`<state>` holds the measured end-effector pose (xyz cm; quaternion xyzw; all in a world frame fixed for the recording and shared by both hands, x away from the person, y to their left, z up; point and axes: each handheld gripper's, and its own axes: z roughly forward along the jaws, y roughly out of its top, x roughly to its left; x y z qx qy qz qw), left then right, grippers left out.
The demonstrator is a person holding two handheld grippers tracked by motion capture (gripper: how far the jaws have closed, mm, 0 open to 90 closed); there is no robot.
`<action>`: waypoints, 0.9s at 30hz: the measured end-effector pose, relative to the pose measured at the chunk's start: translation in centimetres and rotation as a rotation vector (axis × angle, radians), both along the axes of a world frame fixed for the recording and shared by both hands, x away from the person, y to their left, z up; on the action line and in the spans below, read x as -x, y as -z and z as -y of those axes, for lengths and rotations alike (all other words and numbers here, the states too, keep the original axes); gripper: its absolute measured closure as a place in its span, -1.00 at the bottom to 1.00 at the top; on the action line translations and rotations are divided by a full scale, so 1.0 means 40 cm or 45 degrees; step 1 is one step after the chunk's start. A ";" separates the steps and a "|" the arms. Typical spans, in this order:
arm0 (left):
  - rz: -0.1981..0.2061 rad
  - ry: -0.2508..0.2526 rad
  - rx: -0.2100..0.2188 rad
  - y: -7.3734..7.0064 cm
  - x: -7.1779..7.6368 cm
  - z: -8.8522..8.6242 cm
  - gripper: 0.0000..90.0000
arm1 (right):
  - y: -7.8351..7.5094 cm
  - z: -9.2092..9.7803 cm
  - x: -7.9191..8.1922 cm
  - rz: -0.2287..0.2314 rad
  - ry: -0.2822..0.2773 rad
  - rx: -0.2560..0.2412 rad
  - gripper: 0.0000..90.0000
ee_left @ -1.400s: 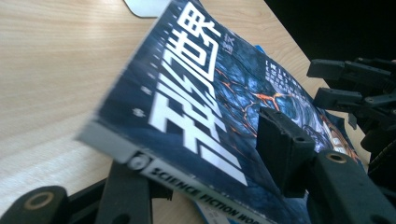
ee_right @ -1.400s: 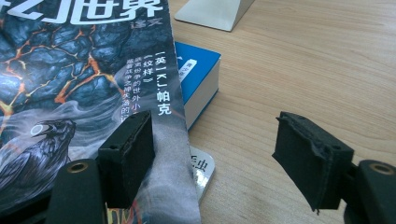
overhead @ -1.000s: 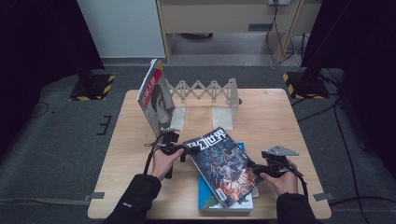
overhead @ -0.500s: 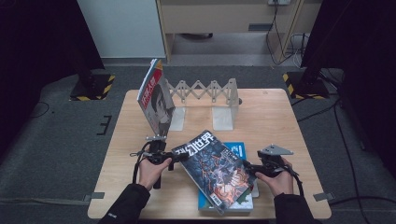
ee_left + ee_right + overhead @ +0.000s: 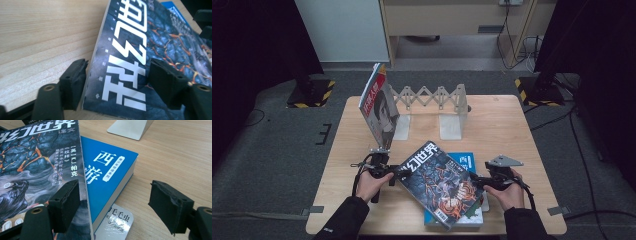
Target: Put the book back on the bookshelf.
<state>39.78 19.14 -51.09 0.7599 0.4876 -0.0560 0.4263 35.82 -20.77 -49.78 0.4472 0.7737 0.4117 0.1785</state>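
A dark-floored room surrounds my pale wooden worktop (image 5: 362, 200); at its far side a folding rack (image 5: 432, 97) props one upright magazine (image 5: 379, 107) at its left end. Near me, a dark-covered magazine (image 5: 437, 182) lies tilted over a blue book (image 5: 464, 161), its left edge lifted off the wood. My left gripper (image 5: 387, 172) has its fingers (image 5: 73, 82) set apart, straddling that magazine's left edge, not yet clamped. My right gripper (image 5: 486, 181) also stands with fingers (image 5: 170, 206) apart, at the magazine's right edge. Step in hand, as I judge: taking hold of the magazine for racking; next, I close on the edge and stand it up. The right gripper view alone reveals a small plastic-wrapped card (image 5: 115, 222) under the book.
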 end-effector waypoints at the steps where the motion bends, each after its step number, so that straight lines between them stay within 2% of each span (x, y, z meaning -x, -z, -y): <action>1: -0.007 0.008 0.014 0.002 -0.002 0.002 -0.40 | 0.000 0.000 0.000 0.002 0.001 0.000 -0.46; 3: -0.024 0.027 0.026 0.008 -0.008 0.005 -0.41 | 0.000 0.000 0.000 0.001 0.002 -0.001 -0.46; 5: -0.070 0.035 0.065 0.019 -0.015 0.003 -0.44 | 0.001 0.000 -0.002 0.000 -0.002 -0.001 -0.46; 6: -0.070 0.035 0.065 0.019 -0.015 0.003 -0.44 | 0.001 0.000 -0.002 -0.001 -0.002 -0.002 -0.46; 8: -0.105 0.039 0.110 0.027 -0.017 0.002 -0.44 | 0.001 0.000 -0.001 0.001 -0.002 -0.001 -0.46; 12: -0.099 0.038 0.100 0.021 -0.011 0.001 -0.44 | 0.000 -0.001 -0.001 -0.001 0.001 -0.003 -0.46; 16: -0.067 0.077 0.051 -0.017 0.014 -0.005 -0.24 | 0.000 0.001 -0.001 0.005 -0.001 0.006 -0.46; 18: -0.064 0.083 0.044 -0.025 0.019 -0.006 -0.14 | 0.000 0.001 -0.001 0.005 0.000 0.008 -0.46; 20: -0.044 0.103 0.036 -0.047 0.031 -0.005 -0.10 | 0.000 0.001 -0.001 0.008 0.008 0.009 -0.45; 21: -0.014 0.104 0.062 -0.063 0.038 -0.004 -0.06 | 0.000 0.003 -0.001 0.014 0.013 0.016 -0.45; 22: -0.014 0.104 0.062 -0.063 0.038 -0.004 -0.02 | 0.000 0.003 -0.001 0.014 0.013 0.016 -0.45; 23: -0.007 0.089 0.109 -0.075 0.041 -0.004 0.00 | 0.000 0.005 0.000 0.016 0.015 0.020 -0.45; 24: -0.011 0.085 0.193 -0.086 0.041 -0.003 0.01 | 0.000 0.006 -0.001 0.020 0.013 0.023 -0.45; 25: -0.024 0.099 0.228 -0.089 0.041 -0.001 0.05 | 0.000 0.006 -0.001 0.021 0.014 0.023 -0.45; 26: -0.047 0.121 0.247 -0.088 0.042 0.006 0.07 | 0.000 0.006 -0.001 0.022 0.015 0.023 -0.45; 27: -0.047 0.135 0.229 -0.086 0.045 0.016 0.06 | 0.000 0.005 0.000 0.020 0.017 0.021 -0.45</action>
